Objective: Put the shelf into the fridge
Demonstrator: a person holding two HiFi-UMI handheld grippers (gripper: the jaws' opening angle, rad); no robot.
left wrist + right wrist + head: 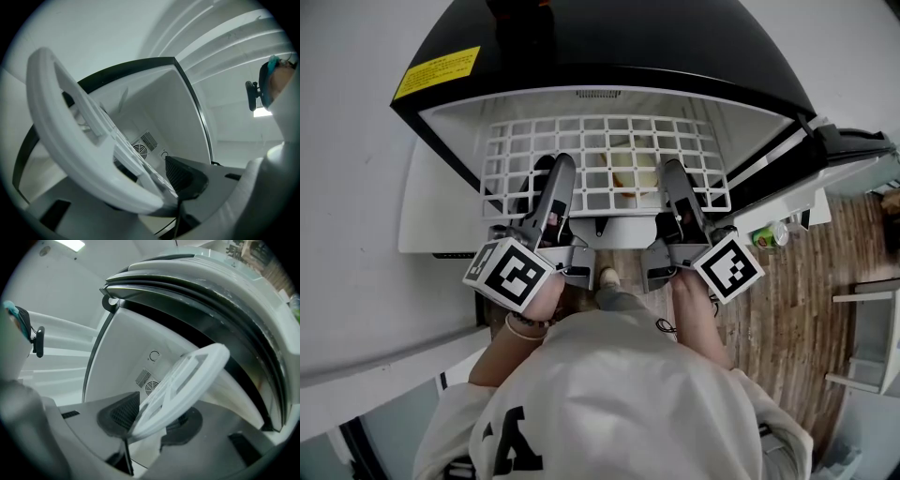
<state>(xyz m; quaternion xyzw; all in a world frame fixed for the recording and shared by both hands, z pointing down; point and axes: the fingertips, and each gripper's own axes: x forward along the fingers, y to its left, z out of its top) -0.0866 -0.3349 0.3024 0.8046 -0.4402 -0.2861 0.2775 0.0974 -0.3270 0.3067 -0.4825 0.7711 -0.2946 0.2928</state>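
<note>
left tongs [560, 173], right tongs [675, 176] clamp shelf [609, 141] front edge; lower jaws hidden beneath; fridge [609, 56] top cut off.

White sweatshirt [609, 394], grey claws [560, 176] [675, 176]

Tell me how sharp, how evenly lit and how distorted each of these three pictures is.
Head view: sharp and evenly lit; the wide lens bows the black-topped white fridge into curves. Left gripper view: round dark fisheye border; the white plastic grid shelf looms soft and oversized close to the lens. Right gripper view: same dark border; a ceiling lamp glares at top left, and the shelf's rim is slightly soft.
</note>
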